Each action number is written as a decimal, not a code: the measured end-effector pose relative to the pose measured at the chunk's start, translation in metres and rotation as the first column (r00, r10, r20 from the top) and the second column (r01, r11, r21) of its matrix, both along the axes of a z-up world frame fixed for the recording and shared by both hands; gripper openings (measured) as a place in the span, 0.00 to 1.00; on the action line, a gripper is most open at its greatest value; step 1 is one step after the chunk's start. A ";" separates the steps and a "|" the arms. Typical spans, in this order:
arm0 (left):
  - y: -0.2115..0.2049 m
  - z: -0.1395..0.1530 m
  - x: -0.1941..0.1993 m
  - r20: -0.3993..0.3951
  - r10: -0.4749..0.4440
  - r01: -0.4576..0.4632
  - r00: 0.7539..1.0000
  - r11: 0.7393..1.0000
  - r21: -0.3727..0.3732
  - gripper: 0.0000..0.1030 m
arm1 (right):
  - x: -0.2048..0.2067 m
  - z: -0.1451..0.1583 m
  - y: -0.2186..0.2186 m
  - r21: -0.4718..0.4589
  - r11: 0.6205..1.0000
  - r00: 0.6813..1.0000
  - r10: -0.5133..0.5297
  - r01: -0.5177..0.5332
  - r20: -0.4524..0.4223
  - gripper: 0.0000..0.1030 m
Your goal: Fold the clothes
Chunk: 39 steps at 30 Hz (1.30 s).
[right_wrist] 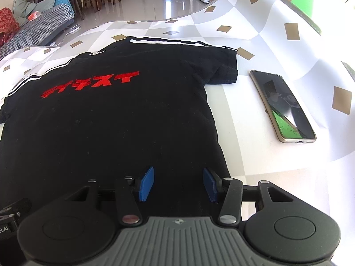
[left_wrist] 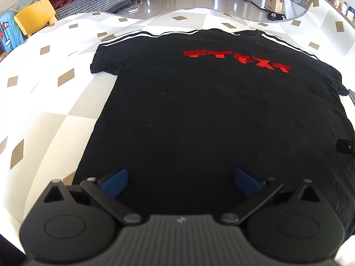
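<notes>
A black T-shirt (left_wrist: 199, 110) with red lettering (left_wrist: 237, 61) and white shoulder stripes lies spread flat on the table, collar at the far side. My left gripper (left_wrist: 180, 182) hovers over the shirt's near hem towards its left side, blue pads wide apart, open, nothing between them. In the right wrist view the same T-shirt (right_wrist: 106, 119) fills the left and centre. My right gripper (right_wrist: 178, 185) sits over the near right part of the hem, its blue pads apart with only flat cloth below them, open. Both point steeply down.
The table wears a white cloth with grey and brown diamonds (right_wrist: 277, 177). A phone (right_wrist: 281, 106) lies right of the shirt's sleeve. A yellow chair (left_wrist: 35, 17) stands at the far left, a sofa (left_wrist: 99, 0) beyond. Part of the right tool (left_wrist: 346, 146) shows at the edge.
</notes>
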<state>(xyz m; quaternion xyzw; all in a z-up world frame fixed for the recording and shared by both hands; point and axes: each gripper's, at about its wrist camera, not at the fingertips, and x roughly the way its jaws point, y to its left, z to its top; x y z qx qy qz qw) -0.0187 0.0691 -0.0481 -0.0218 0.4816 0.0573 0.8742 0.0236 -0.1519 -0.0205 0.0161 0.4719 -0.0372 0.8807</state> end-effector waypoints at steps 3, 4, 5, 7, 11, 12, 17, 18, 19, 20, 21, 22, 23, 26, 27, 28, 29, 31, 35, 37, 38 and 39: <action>-0.004 0.002 -0.006 0.000 -0.013 0.013 1.000 1.000 -0.005 1.00 | -0.009 0.001 0.002 0.023 1.000 1.000 -0.001 0.001 -0.009 0.45; -0.005 0.002 -0.008 -0.002 -0.018 0.018 1.000 1.000 -0.006 1.00 | -0.012 0.001 0.003 0.027 1.000 1.000 0.001 -0.001 -0.011 0.45; -0.006 0.002 -0.010 -0.004 -0.024 0.024 1.000 1.000 -0.007 1.00 | -0.015 0.001 0.004 0.030 1.000 1.000 0.004 -0.003 -0.014 0.45; -0.011 0.001 -0.014 -0.010 -0.038 0.038 0.999 0.999 -0.005 1.00 | -0.021 0.000 0.007 0.032 0.999 1.000 0.012 -0.011 -0.022 0.46; -0.018 0.000 -0.020 -0.018 -0.063 0.063 0.998 0.998 0.006 1.00 | -0.031 -0.002 0.012 0.027 0.999 0.999 0.027 -0.026 -0.029 0.46; -0.020 0.000 -0.021 -0.020 -0.068 0.068 0.997 0.998 0.010 1.00 | -0.033 -0.002 0.014 0.021 0.999 0.999 0.032 -0.031 -0.029 0.46; -0.024 -0.001 -0.025 -0.018 -0.075 0.076 0.997 0.997 0.015 1.00 | -0.037 -0.004 0.018 -0.010 0.999 0.999 0.046 -0.046 -0.022 0.46; -0.024 -0.002 -0.025 -0.018 -0.074 0.074 0.997 0.997 0.012 1.00 | -0.038 -0.004 0.018 -0.014 0.999 0.999 0.047 -0.047 -0.021 0.46; -0.024 -0.002 -0.026 -0.019 -0.073 0.073 0.997 0.997 0.009 1.00 | -0.038 -0.005 0.019 -0.019 0.999 0.999 0.048 -0.049 -0.019 0.47; -0.025 -0.003 -0.027 -0.019 -0.072 0.072 0.997 0.997 0.007 1.00 | -0.039 -0.005 0.019 -0.024 0.998 0.999 0.050 -0.050 -0.017 0.47; -0.026 -0.003 -0.027 -0.020 -0.075 0.075 0.997 0.997 0.010 1.00 | -0.040 -0.005 0.019 -0.026 0.998 0.999 0.050 -0.050 -0.016 0.47; -0.027 -0.003 -0.028 -0.020 -0.077 0.077 0.997 0.997 0.013 1.00 | -0.040 -0.005 0.019 -0.027 0.998 0.999 0.048 -0.048 -0.015 0.48; -0.027 -0.003 -0.029 -0.021 -0.078 0.078 0.997 0.997 0.013 1.00 | -0.040 -0.006 0.019 -0.027 0.999 0.999 0.046 -0.046 -0.014 0.48; -0.030 -0.004 -0.031 -0.023 -0.082 0.083 0.996 0.996 0.017 1.00 | -0.041 -0.006 0.017 -0.028 0.999 0.999 0.039 -0.039 -0.013 0.49; -0.031 -0.004 -0.032 -0.023 -0.084 0.085 0.996 0.996 0.019 1.00 | -0.041 -0.006 0.016 -0.029 0.999 0.999 0.037 -0.037 -0.013 0.49; -0.032 -0.004 -0.032 -0.024 -0.086 0.086 0.996 0.996 0.020 1.00 | -0.041 -0.006 0.016 -0.029 0.999 0.999 0.036 -0.036 -0.014 0.50; -0.033 -0.004 -0.033 -0.025 -0.088 0.088 0.996 0.996 0.022 1.00 | -0.041 -0.006 0.015 -0.030 0.999 0.999 0.035 -0.035 -0.014 0.50; -0.035 -0.004 -0.034 -0.025 -0.091 0.091 0.996 0.996 0.024 1.00 | -0.041 -0.006 0.014 -0.032 0.999 0.999 0.033 -0.033 -0.016 0.51; -0.039 -0.004 -0.036 -0.024 -0.097 0.098 0.995 0.995 0.026 1.00 | -0.042 -0.006 0.011 -0.031 0.999 1.000 0.018 -0.019 -0.022 0.53; -0.040 -0.004 -0.037 -0.021 -0.100 0.101 0.995 0.994 0.029 1.00 | -0.042 -0.006 0.010 -0.030 0.999 1.000 0.012 -0.013 -0.024 0.54; -0.041 -0.005 -0.038 -0.020 -0.102 0.102 0.995 0.994 0.030 1.00 | -0.042 -0.006 0.010 -0.030 0.999 1.000 0.010 -0.010 -0.025 0.54; -0.041 -0.005 -0.039 -0.019 -0.103 0.104 0.994 0.994 0.030 1.00 | -0.042 -0.006 0.009 -0.031 0.999 1.000 0.008 -0.008 -0.027 0.54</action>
